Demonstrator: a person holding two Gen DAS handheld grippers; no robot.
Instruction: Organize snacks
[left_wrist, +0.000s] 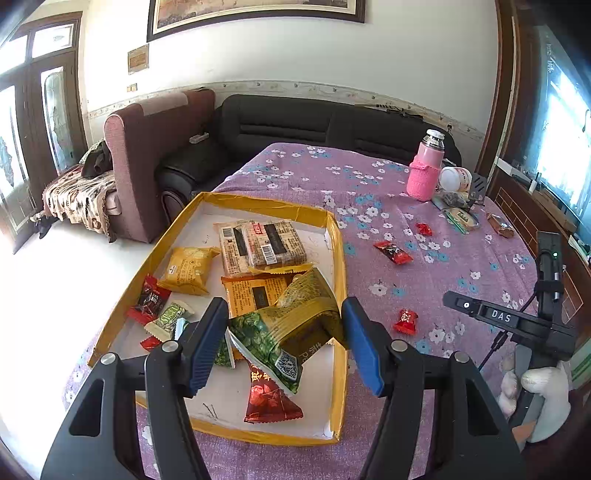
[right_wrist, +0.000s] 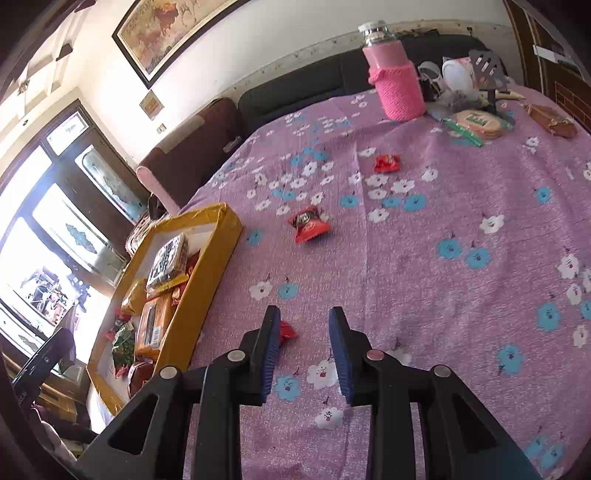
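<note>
My left gripper (left_wrist: 284, 312) hangs over the yellow-rimmed tray (left_wrist: 266, 203), shut on a green-and-yellow snack packet (left_wrist: 295, 325) that spans its blue pads. Below it in the tray lie several snacks: two brown bars (left_wrist: 262, 243), yellow packets (left_wrist: 188, 269) and a red sweet (left_wrist: 269, 398). Three red sweets (left_wrist: 392, 252) lie loose on the purple flowered cloth (left_wrist: 424, 280). My right gripper (right_wrist: 304, 312) is low over the cloth (right_wrist: 424, 258), open, with nothing between its fingers. One red sweet (right_wrist: 287, 331) peeks out just left of its left finger; two more (right_wrist: 308, 223) lie farther off.
A pink flask (right_wrist: 397, 85) stands at the far side beside a white cup (right_wrist: 456, 74), a biscuit pack (right_wrist: 476, 123) and a brown bar (right_wrist: 550, 118). The tray's side wall (right_wrist: 207, 291) is to the left. A white-gloved hand (left_wrist: 543, 387) holds the other tool. A dark sofa (left_wrist: 295, 122) is behind.
</note>
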